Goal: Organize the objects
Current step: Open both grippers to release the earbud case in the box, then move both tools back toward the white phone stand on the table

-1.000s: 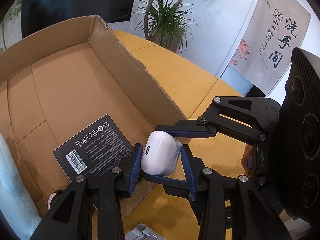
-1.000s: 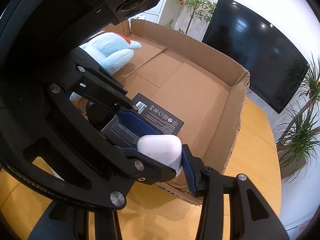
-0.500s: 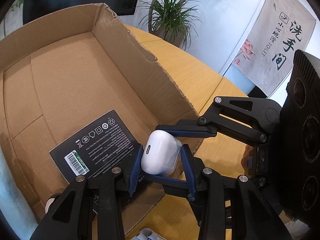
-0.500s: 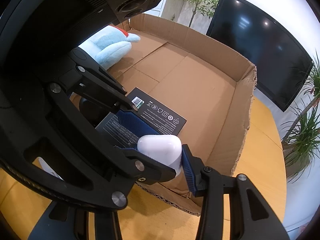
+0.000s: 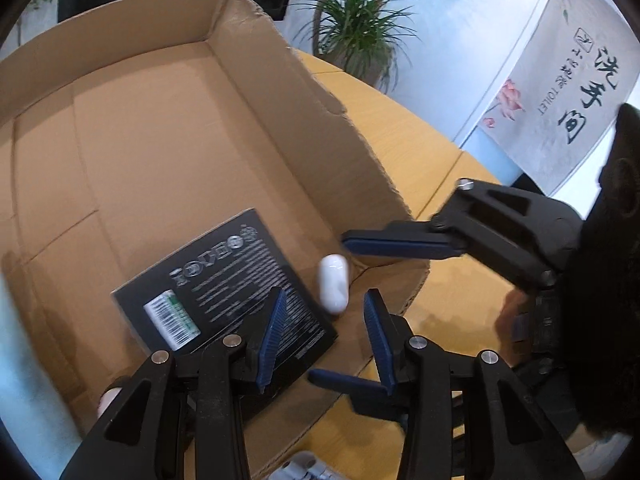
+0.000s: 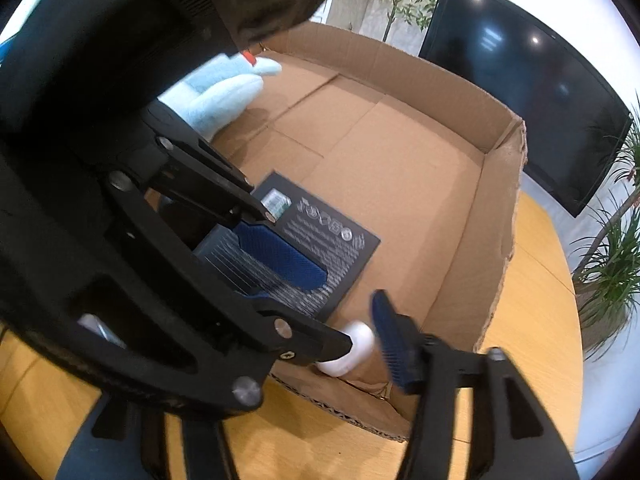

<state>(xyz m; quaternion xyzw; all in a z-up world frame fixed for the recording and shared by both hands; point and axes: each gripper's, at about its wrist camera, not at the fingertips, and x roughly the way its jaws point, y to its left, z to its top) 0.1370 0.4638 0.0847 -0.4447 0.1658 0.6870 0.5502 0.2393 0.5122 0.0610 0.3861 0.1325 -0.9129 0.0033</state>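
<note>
Both tongs have just been opening: we see the left tongs (image 5: 324, 336) and right tongs (image 6: 362, 334) parted, gripping nothing. The white earbud case (image 5: 333, 289) lies free inside the cardboard box (image 5: 168, 128), beside the black package (image 5: 240, 280), near the corner.

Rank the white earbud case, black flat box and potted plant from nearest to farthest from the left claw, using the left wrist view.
From the left claw:
1. White earbud case: just ahead of the fingertips, in the cardboard box's near corner.
2. Black flat box: on the box floor, to the left, partly under the left finger.
3. Potted plant: far back, beyond the table.
</note>
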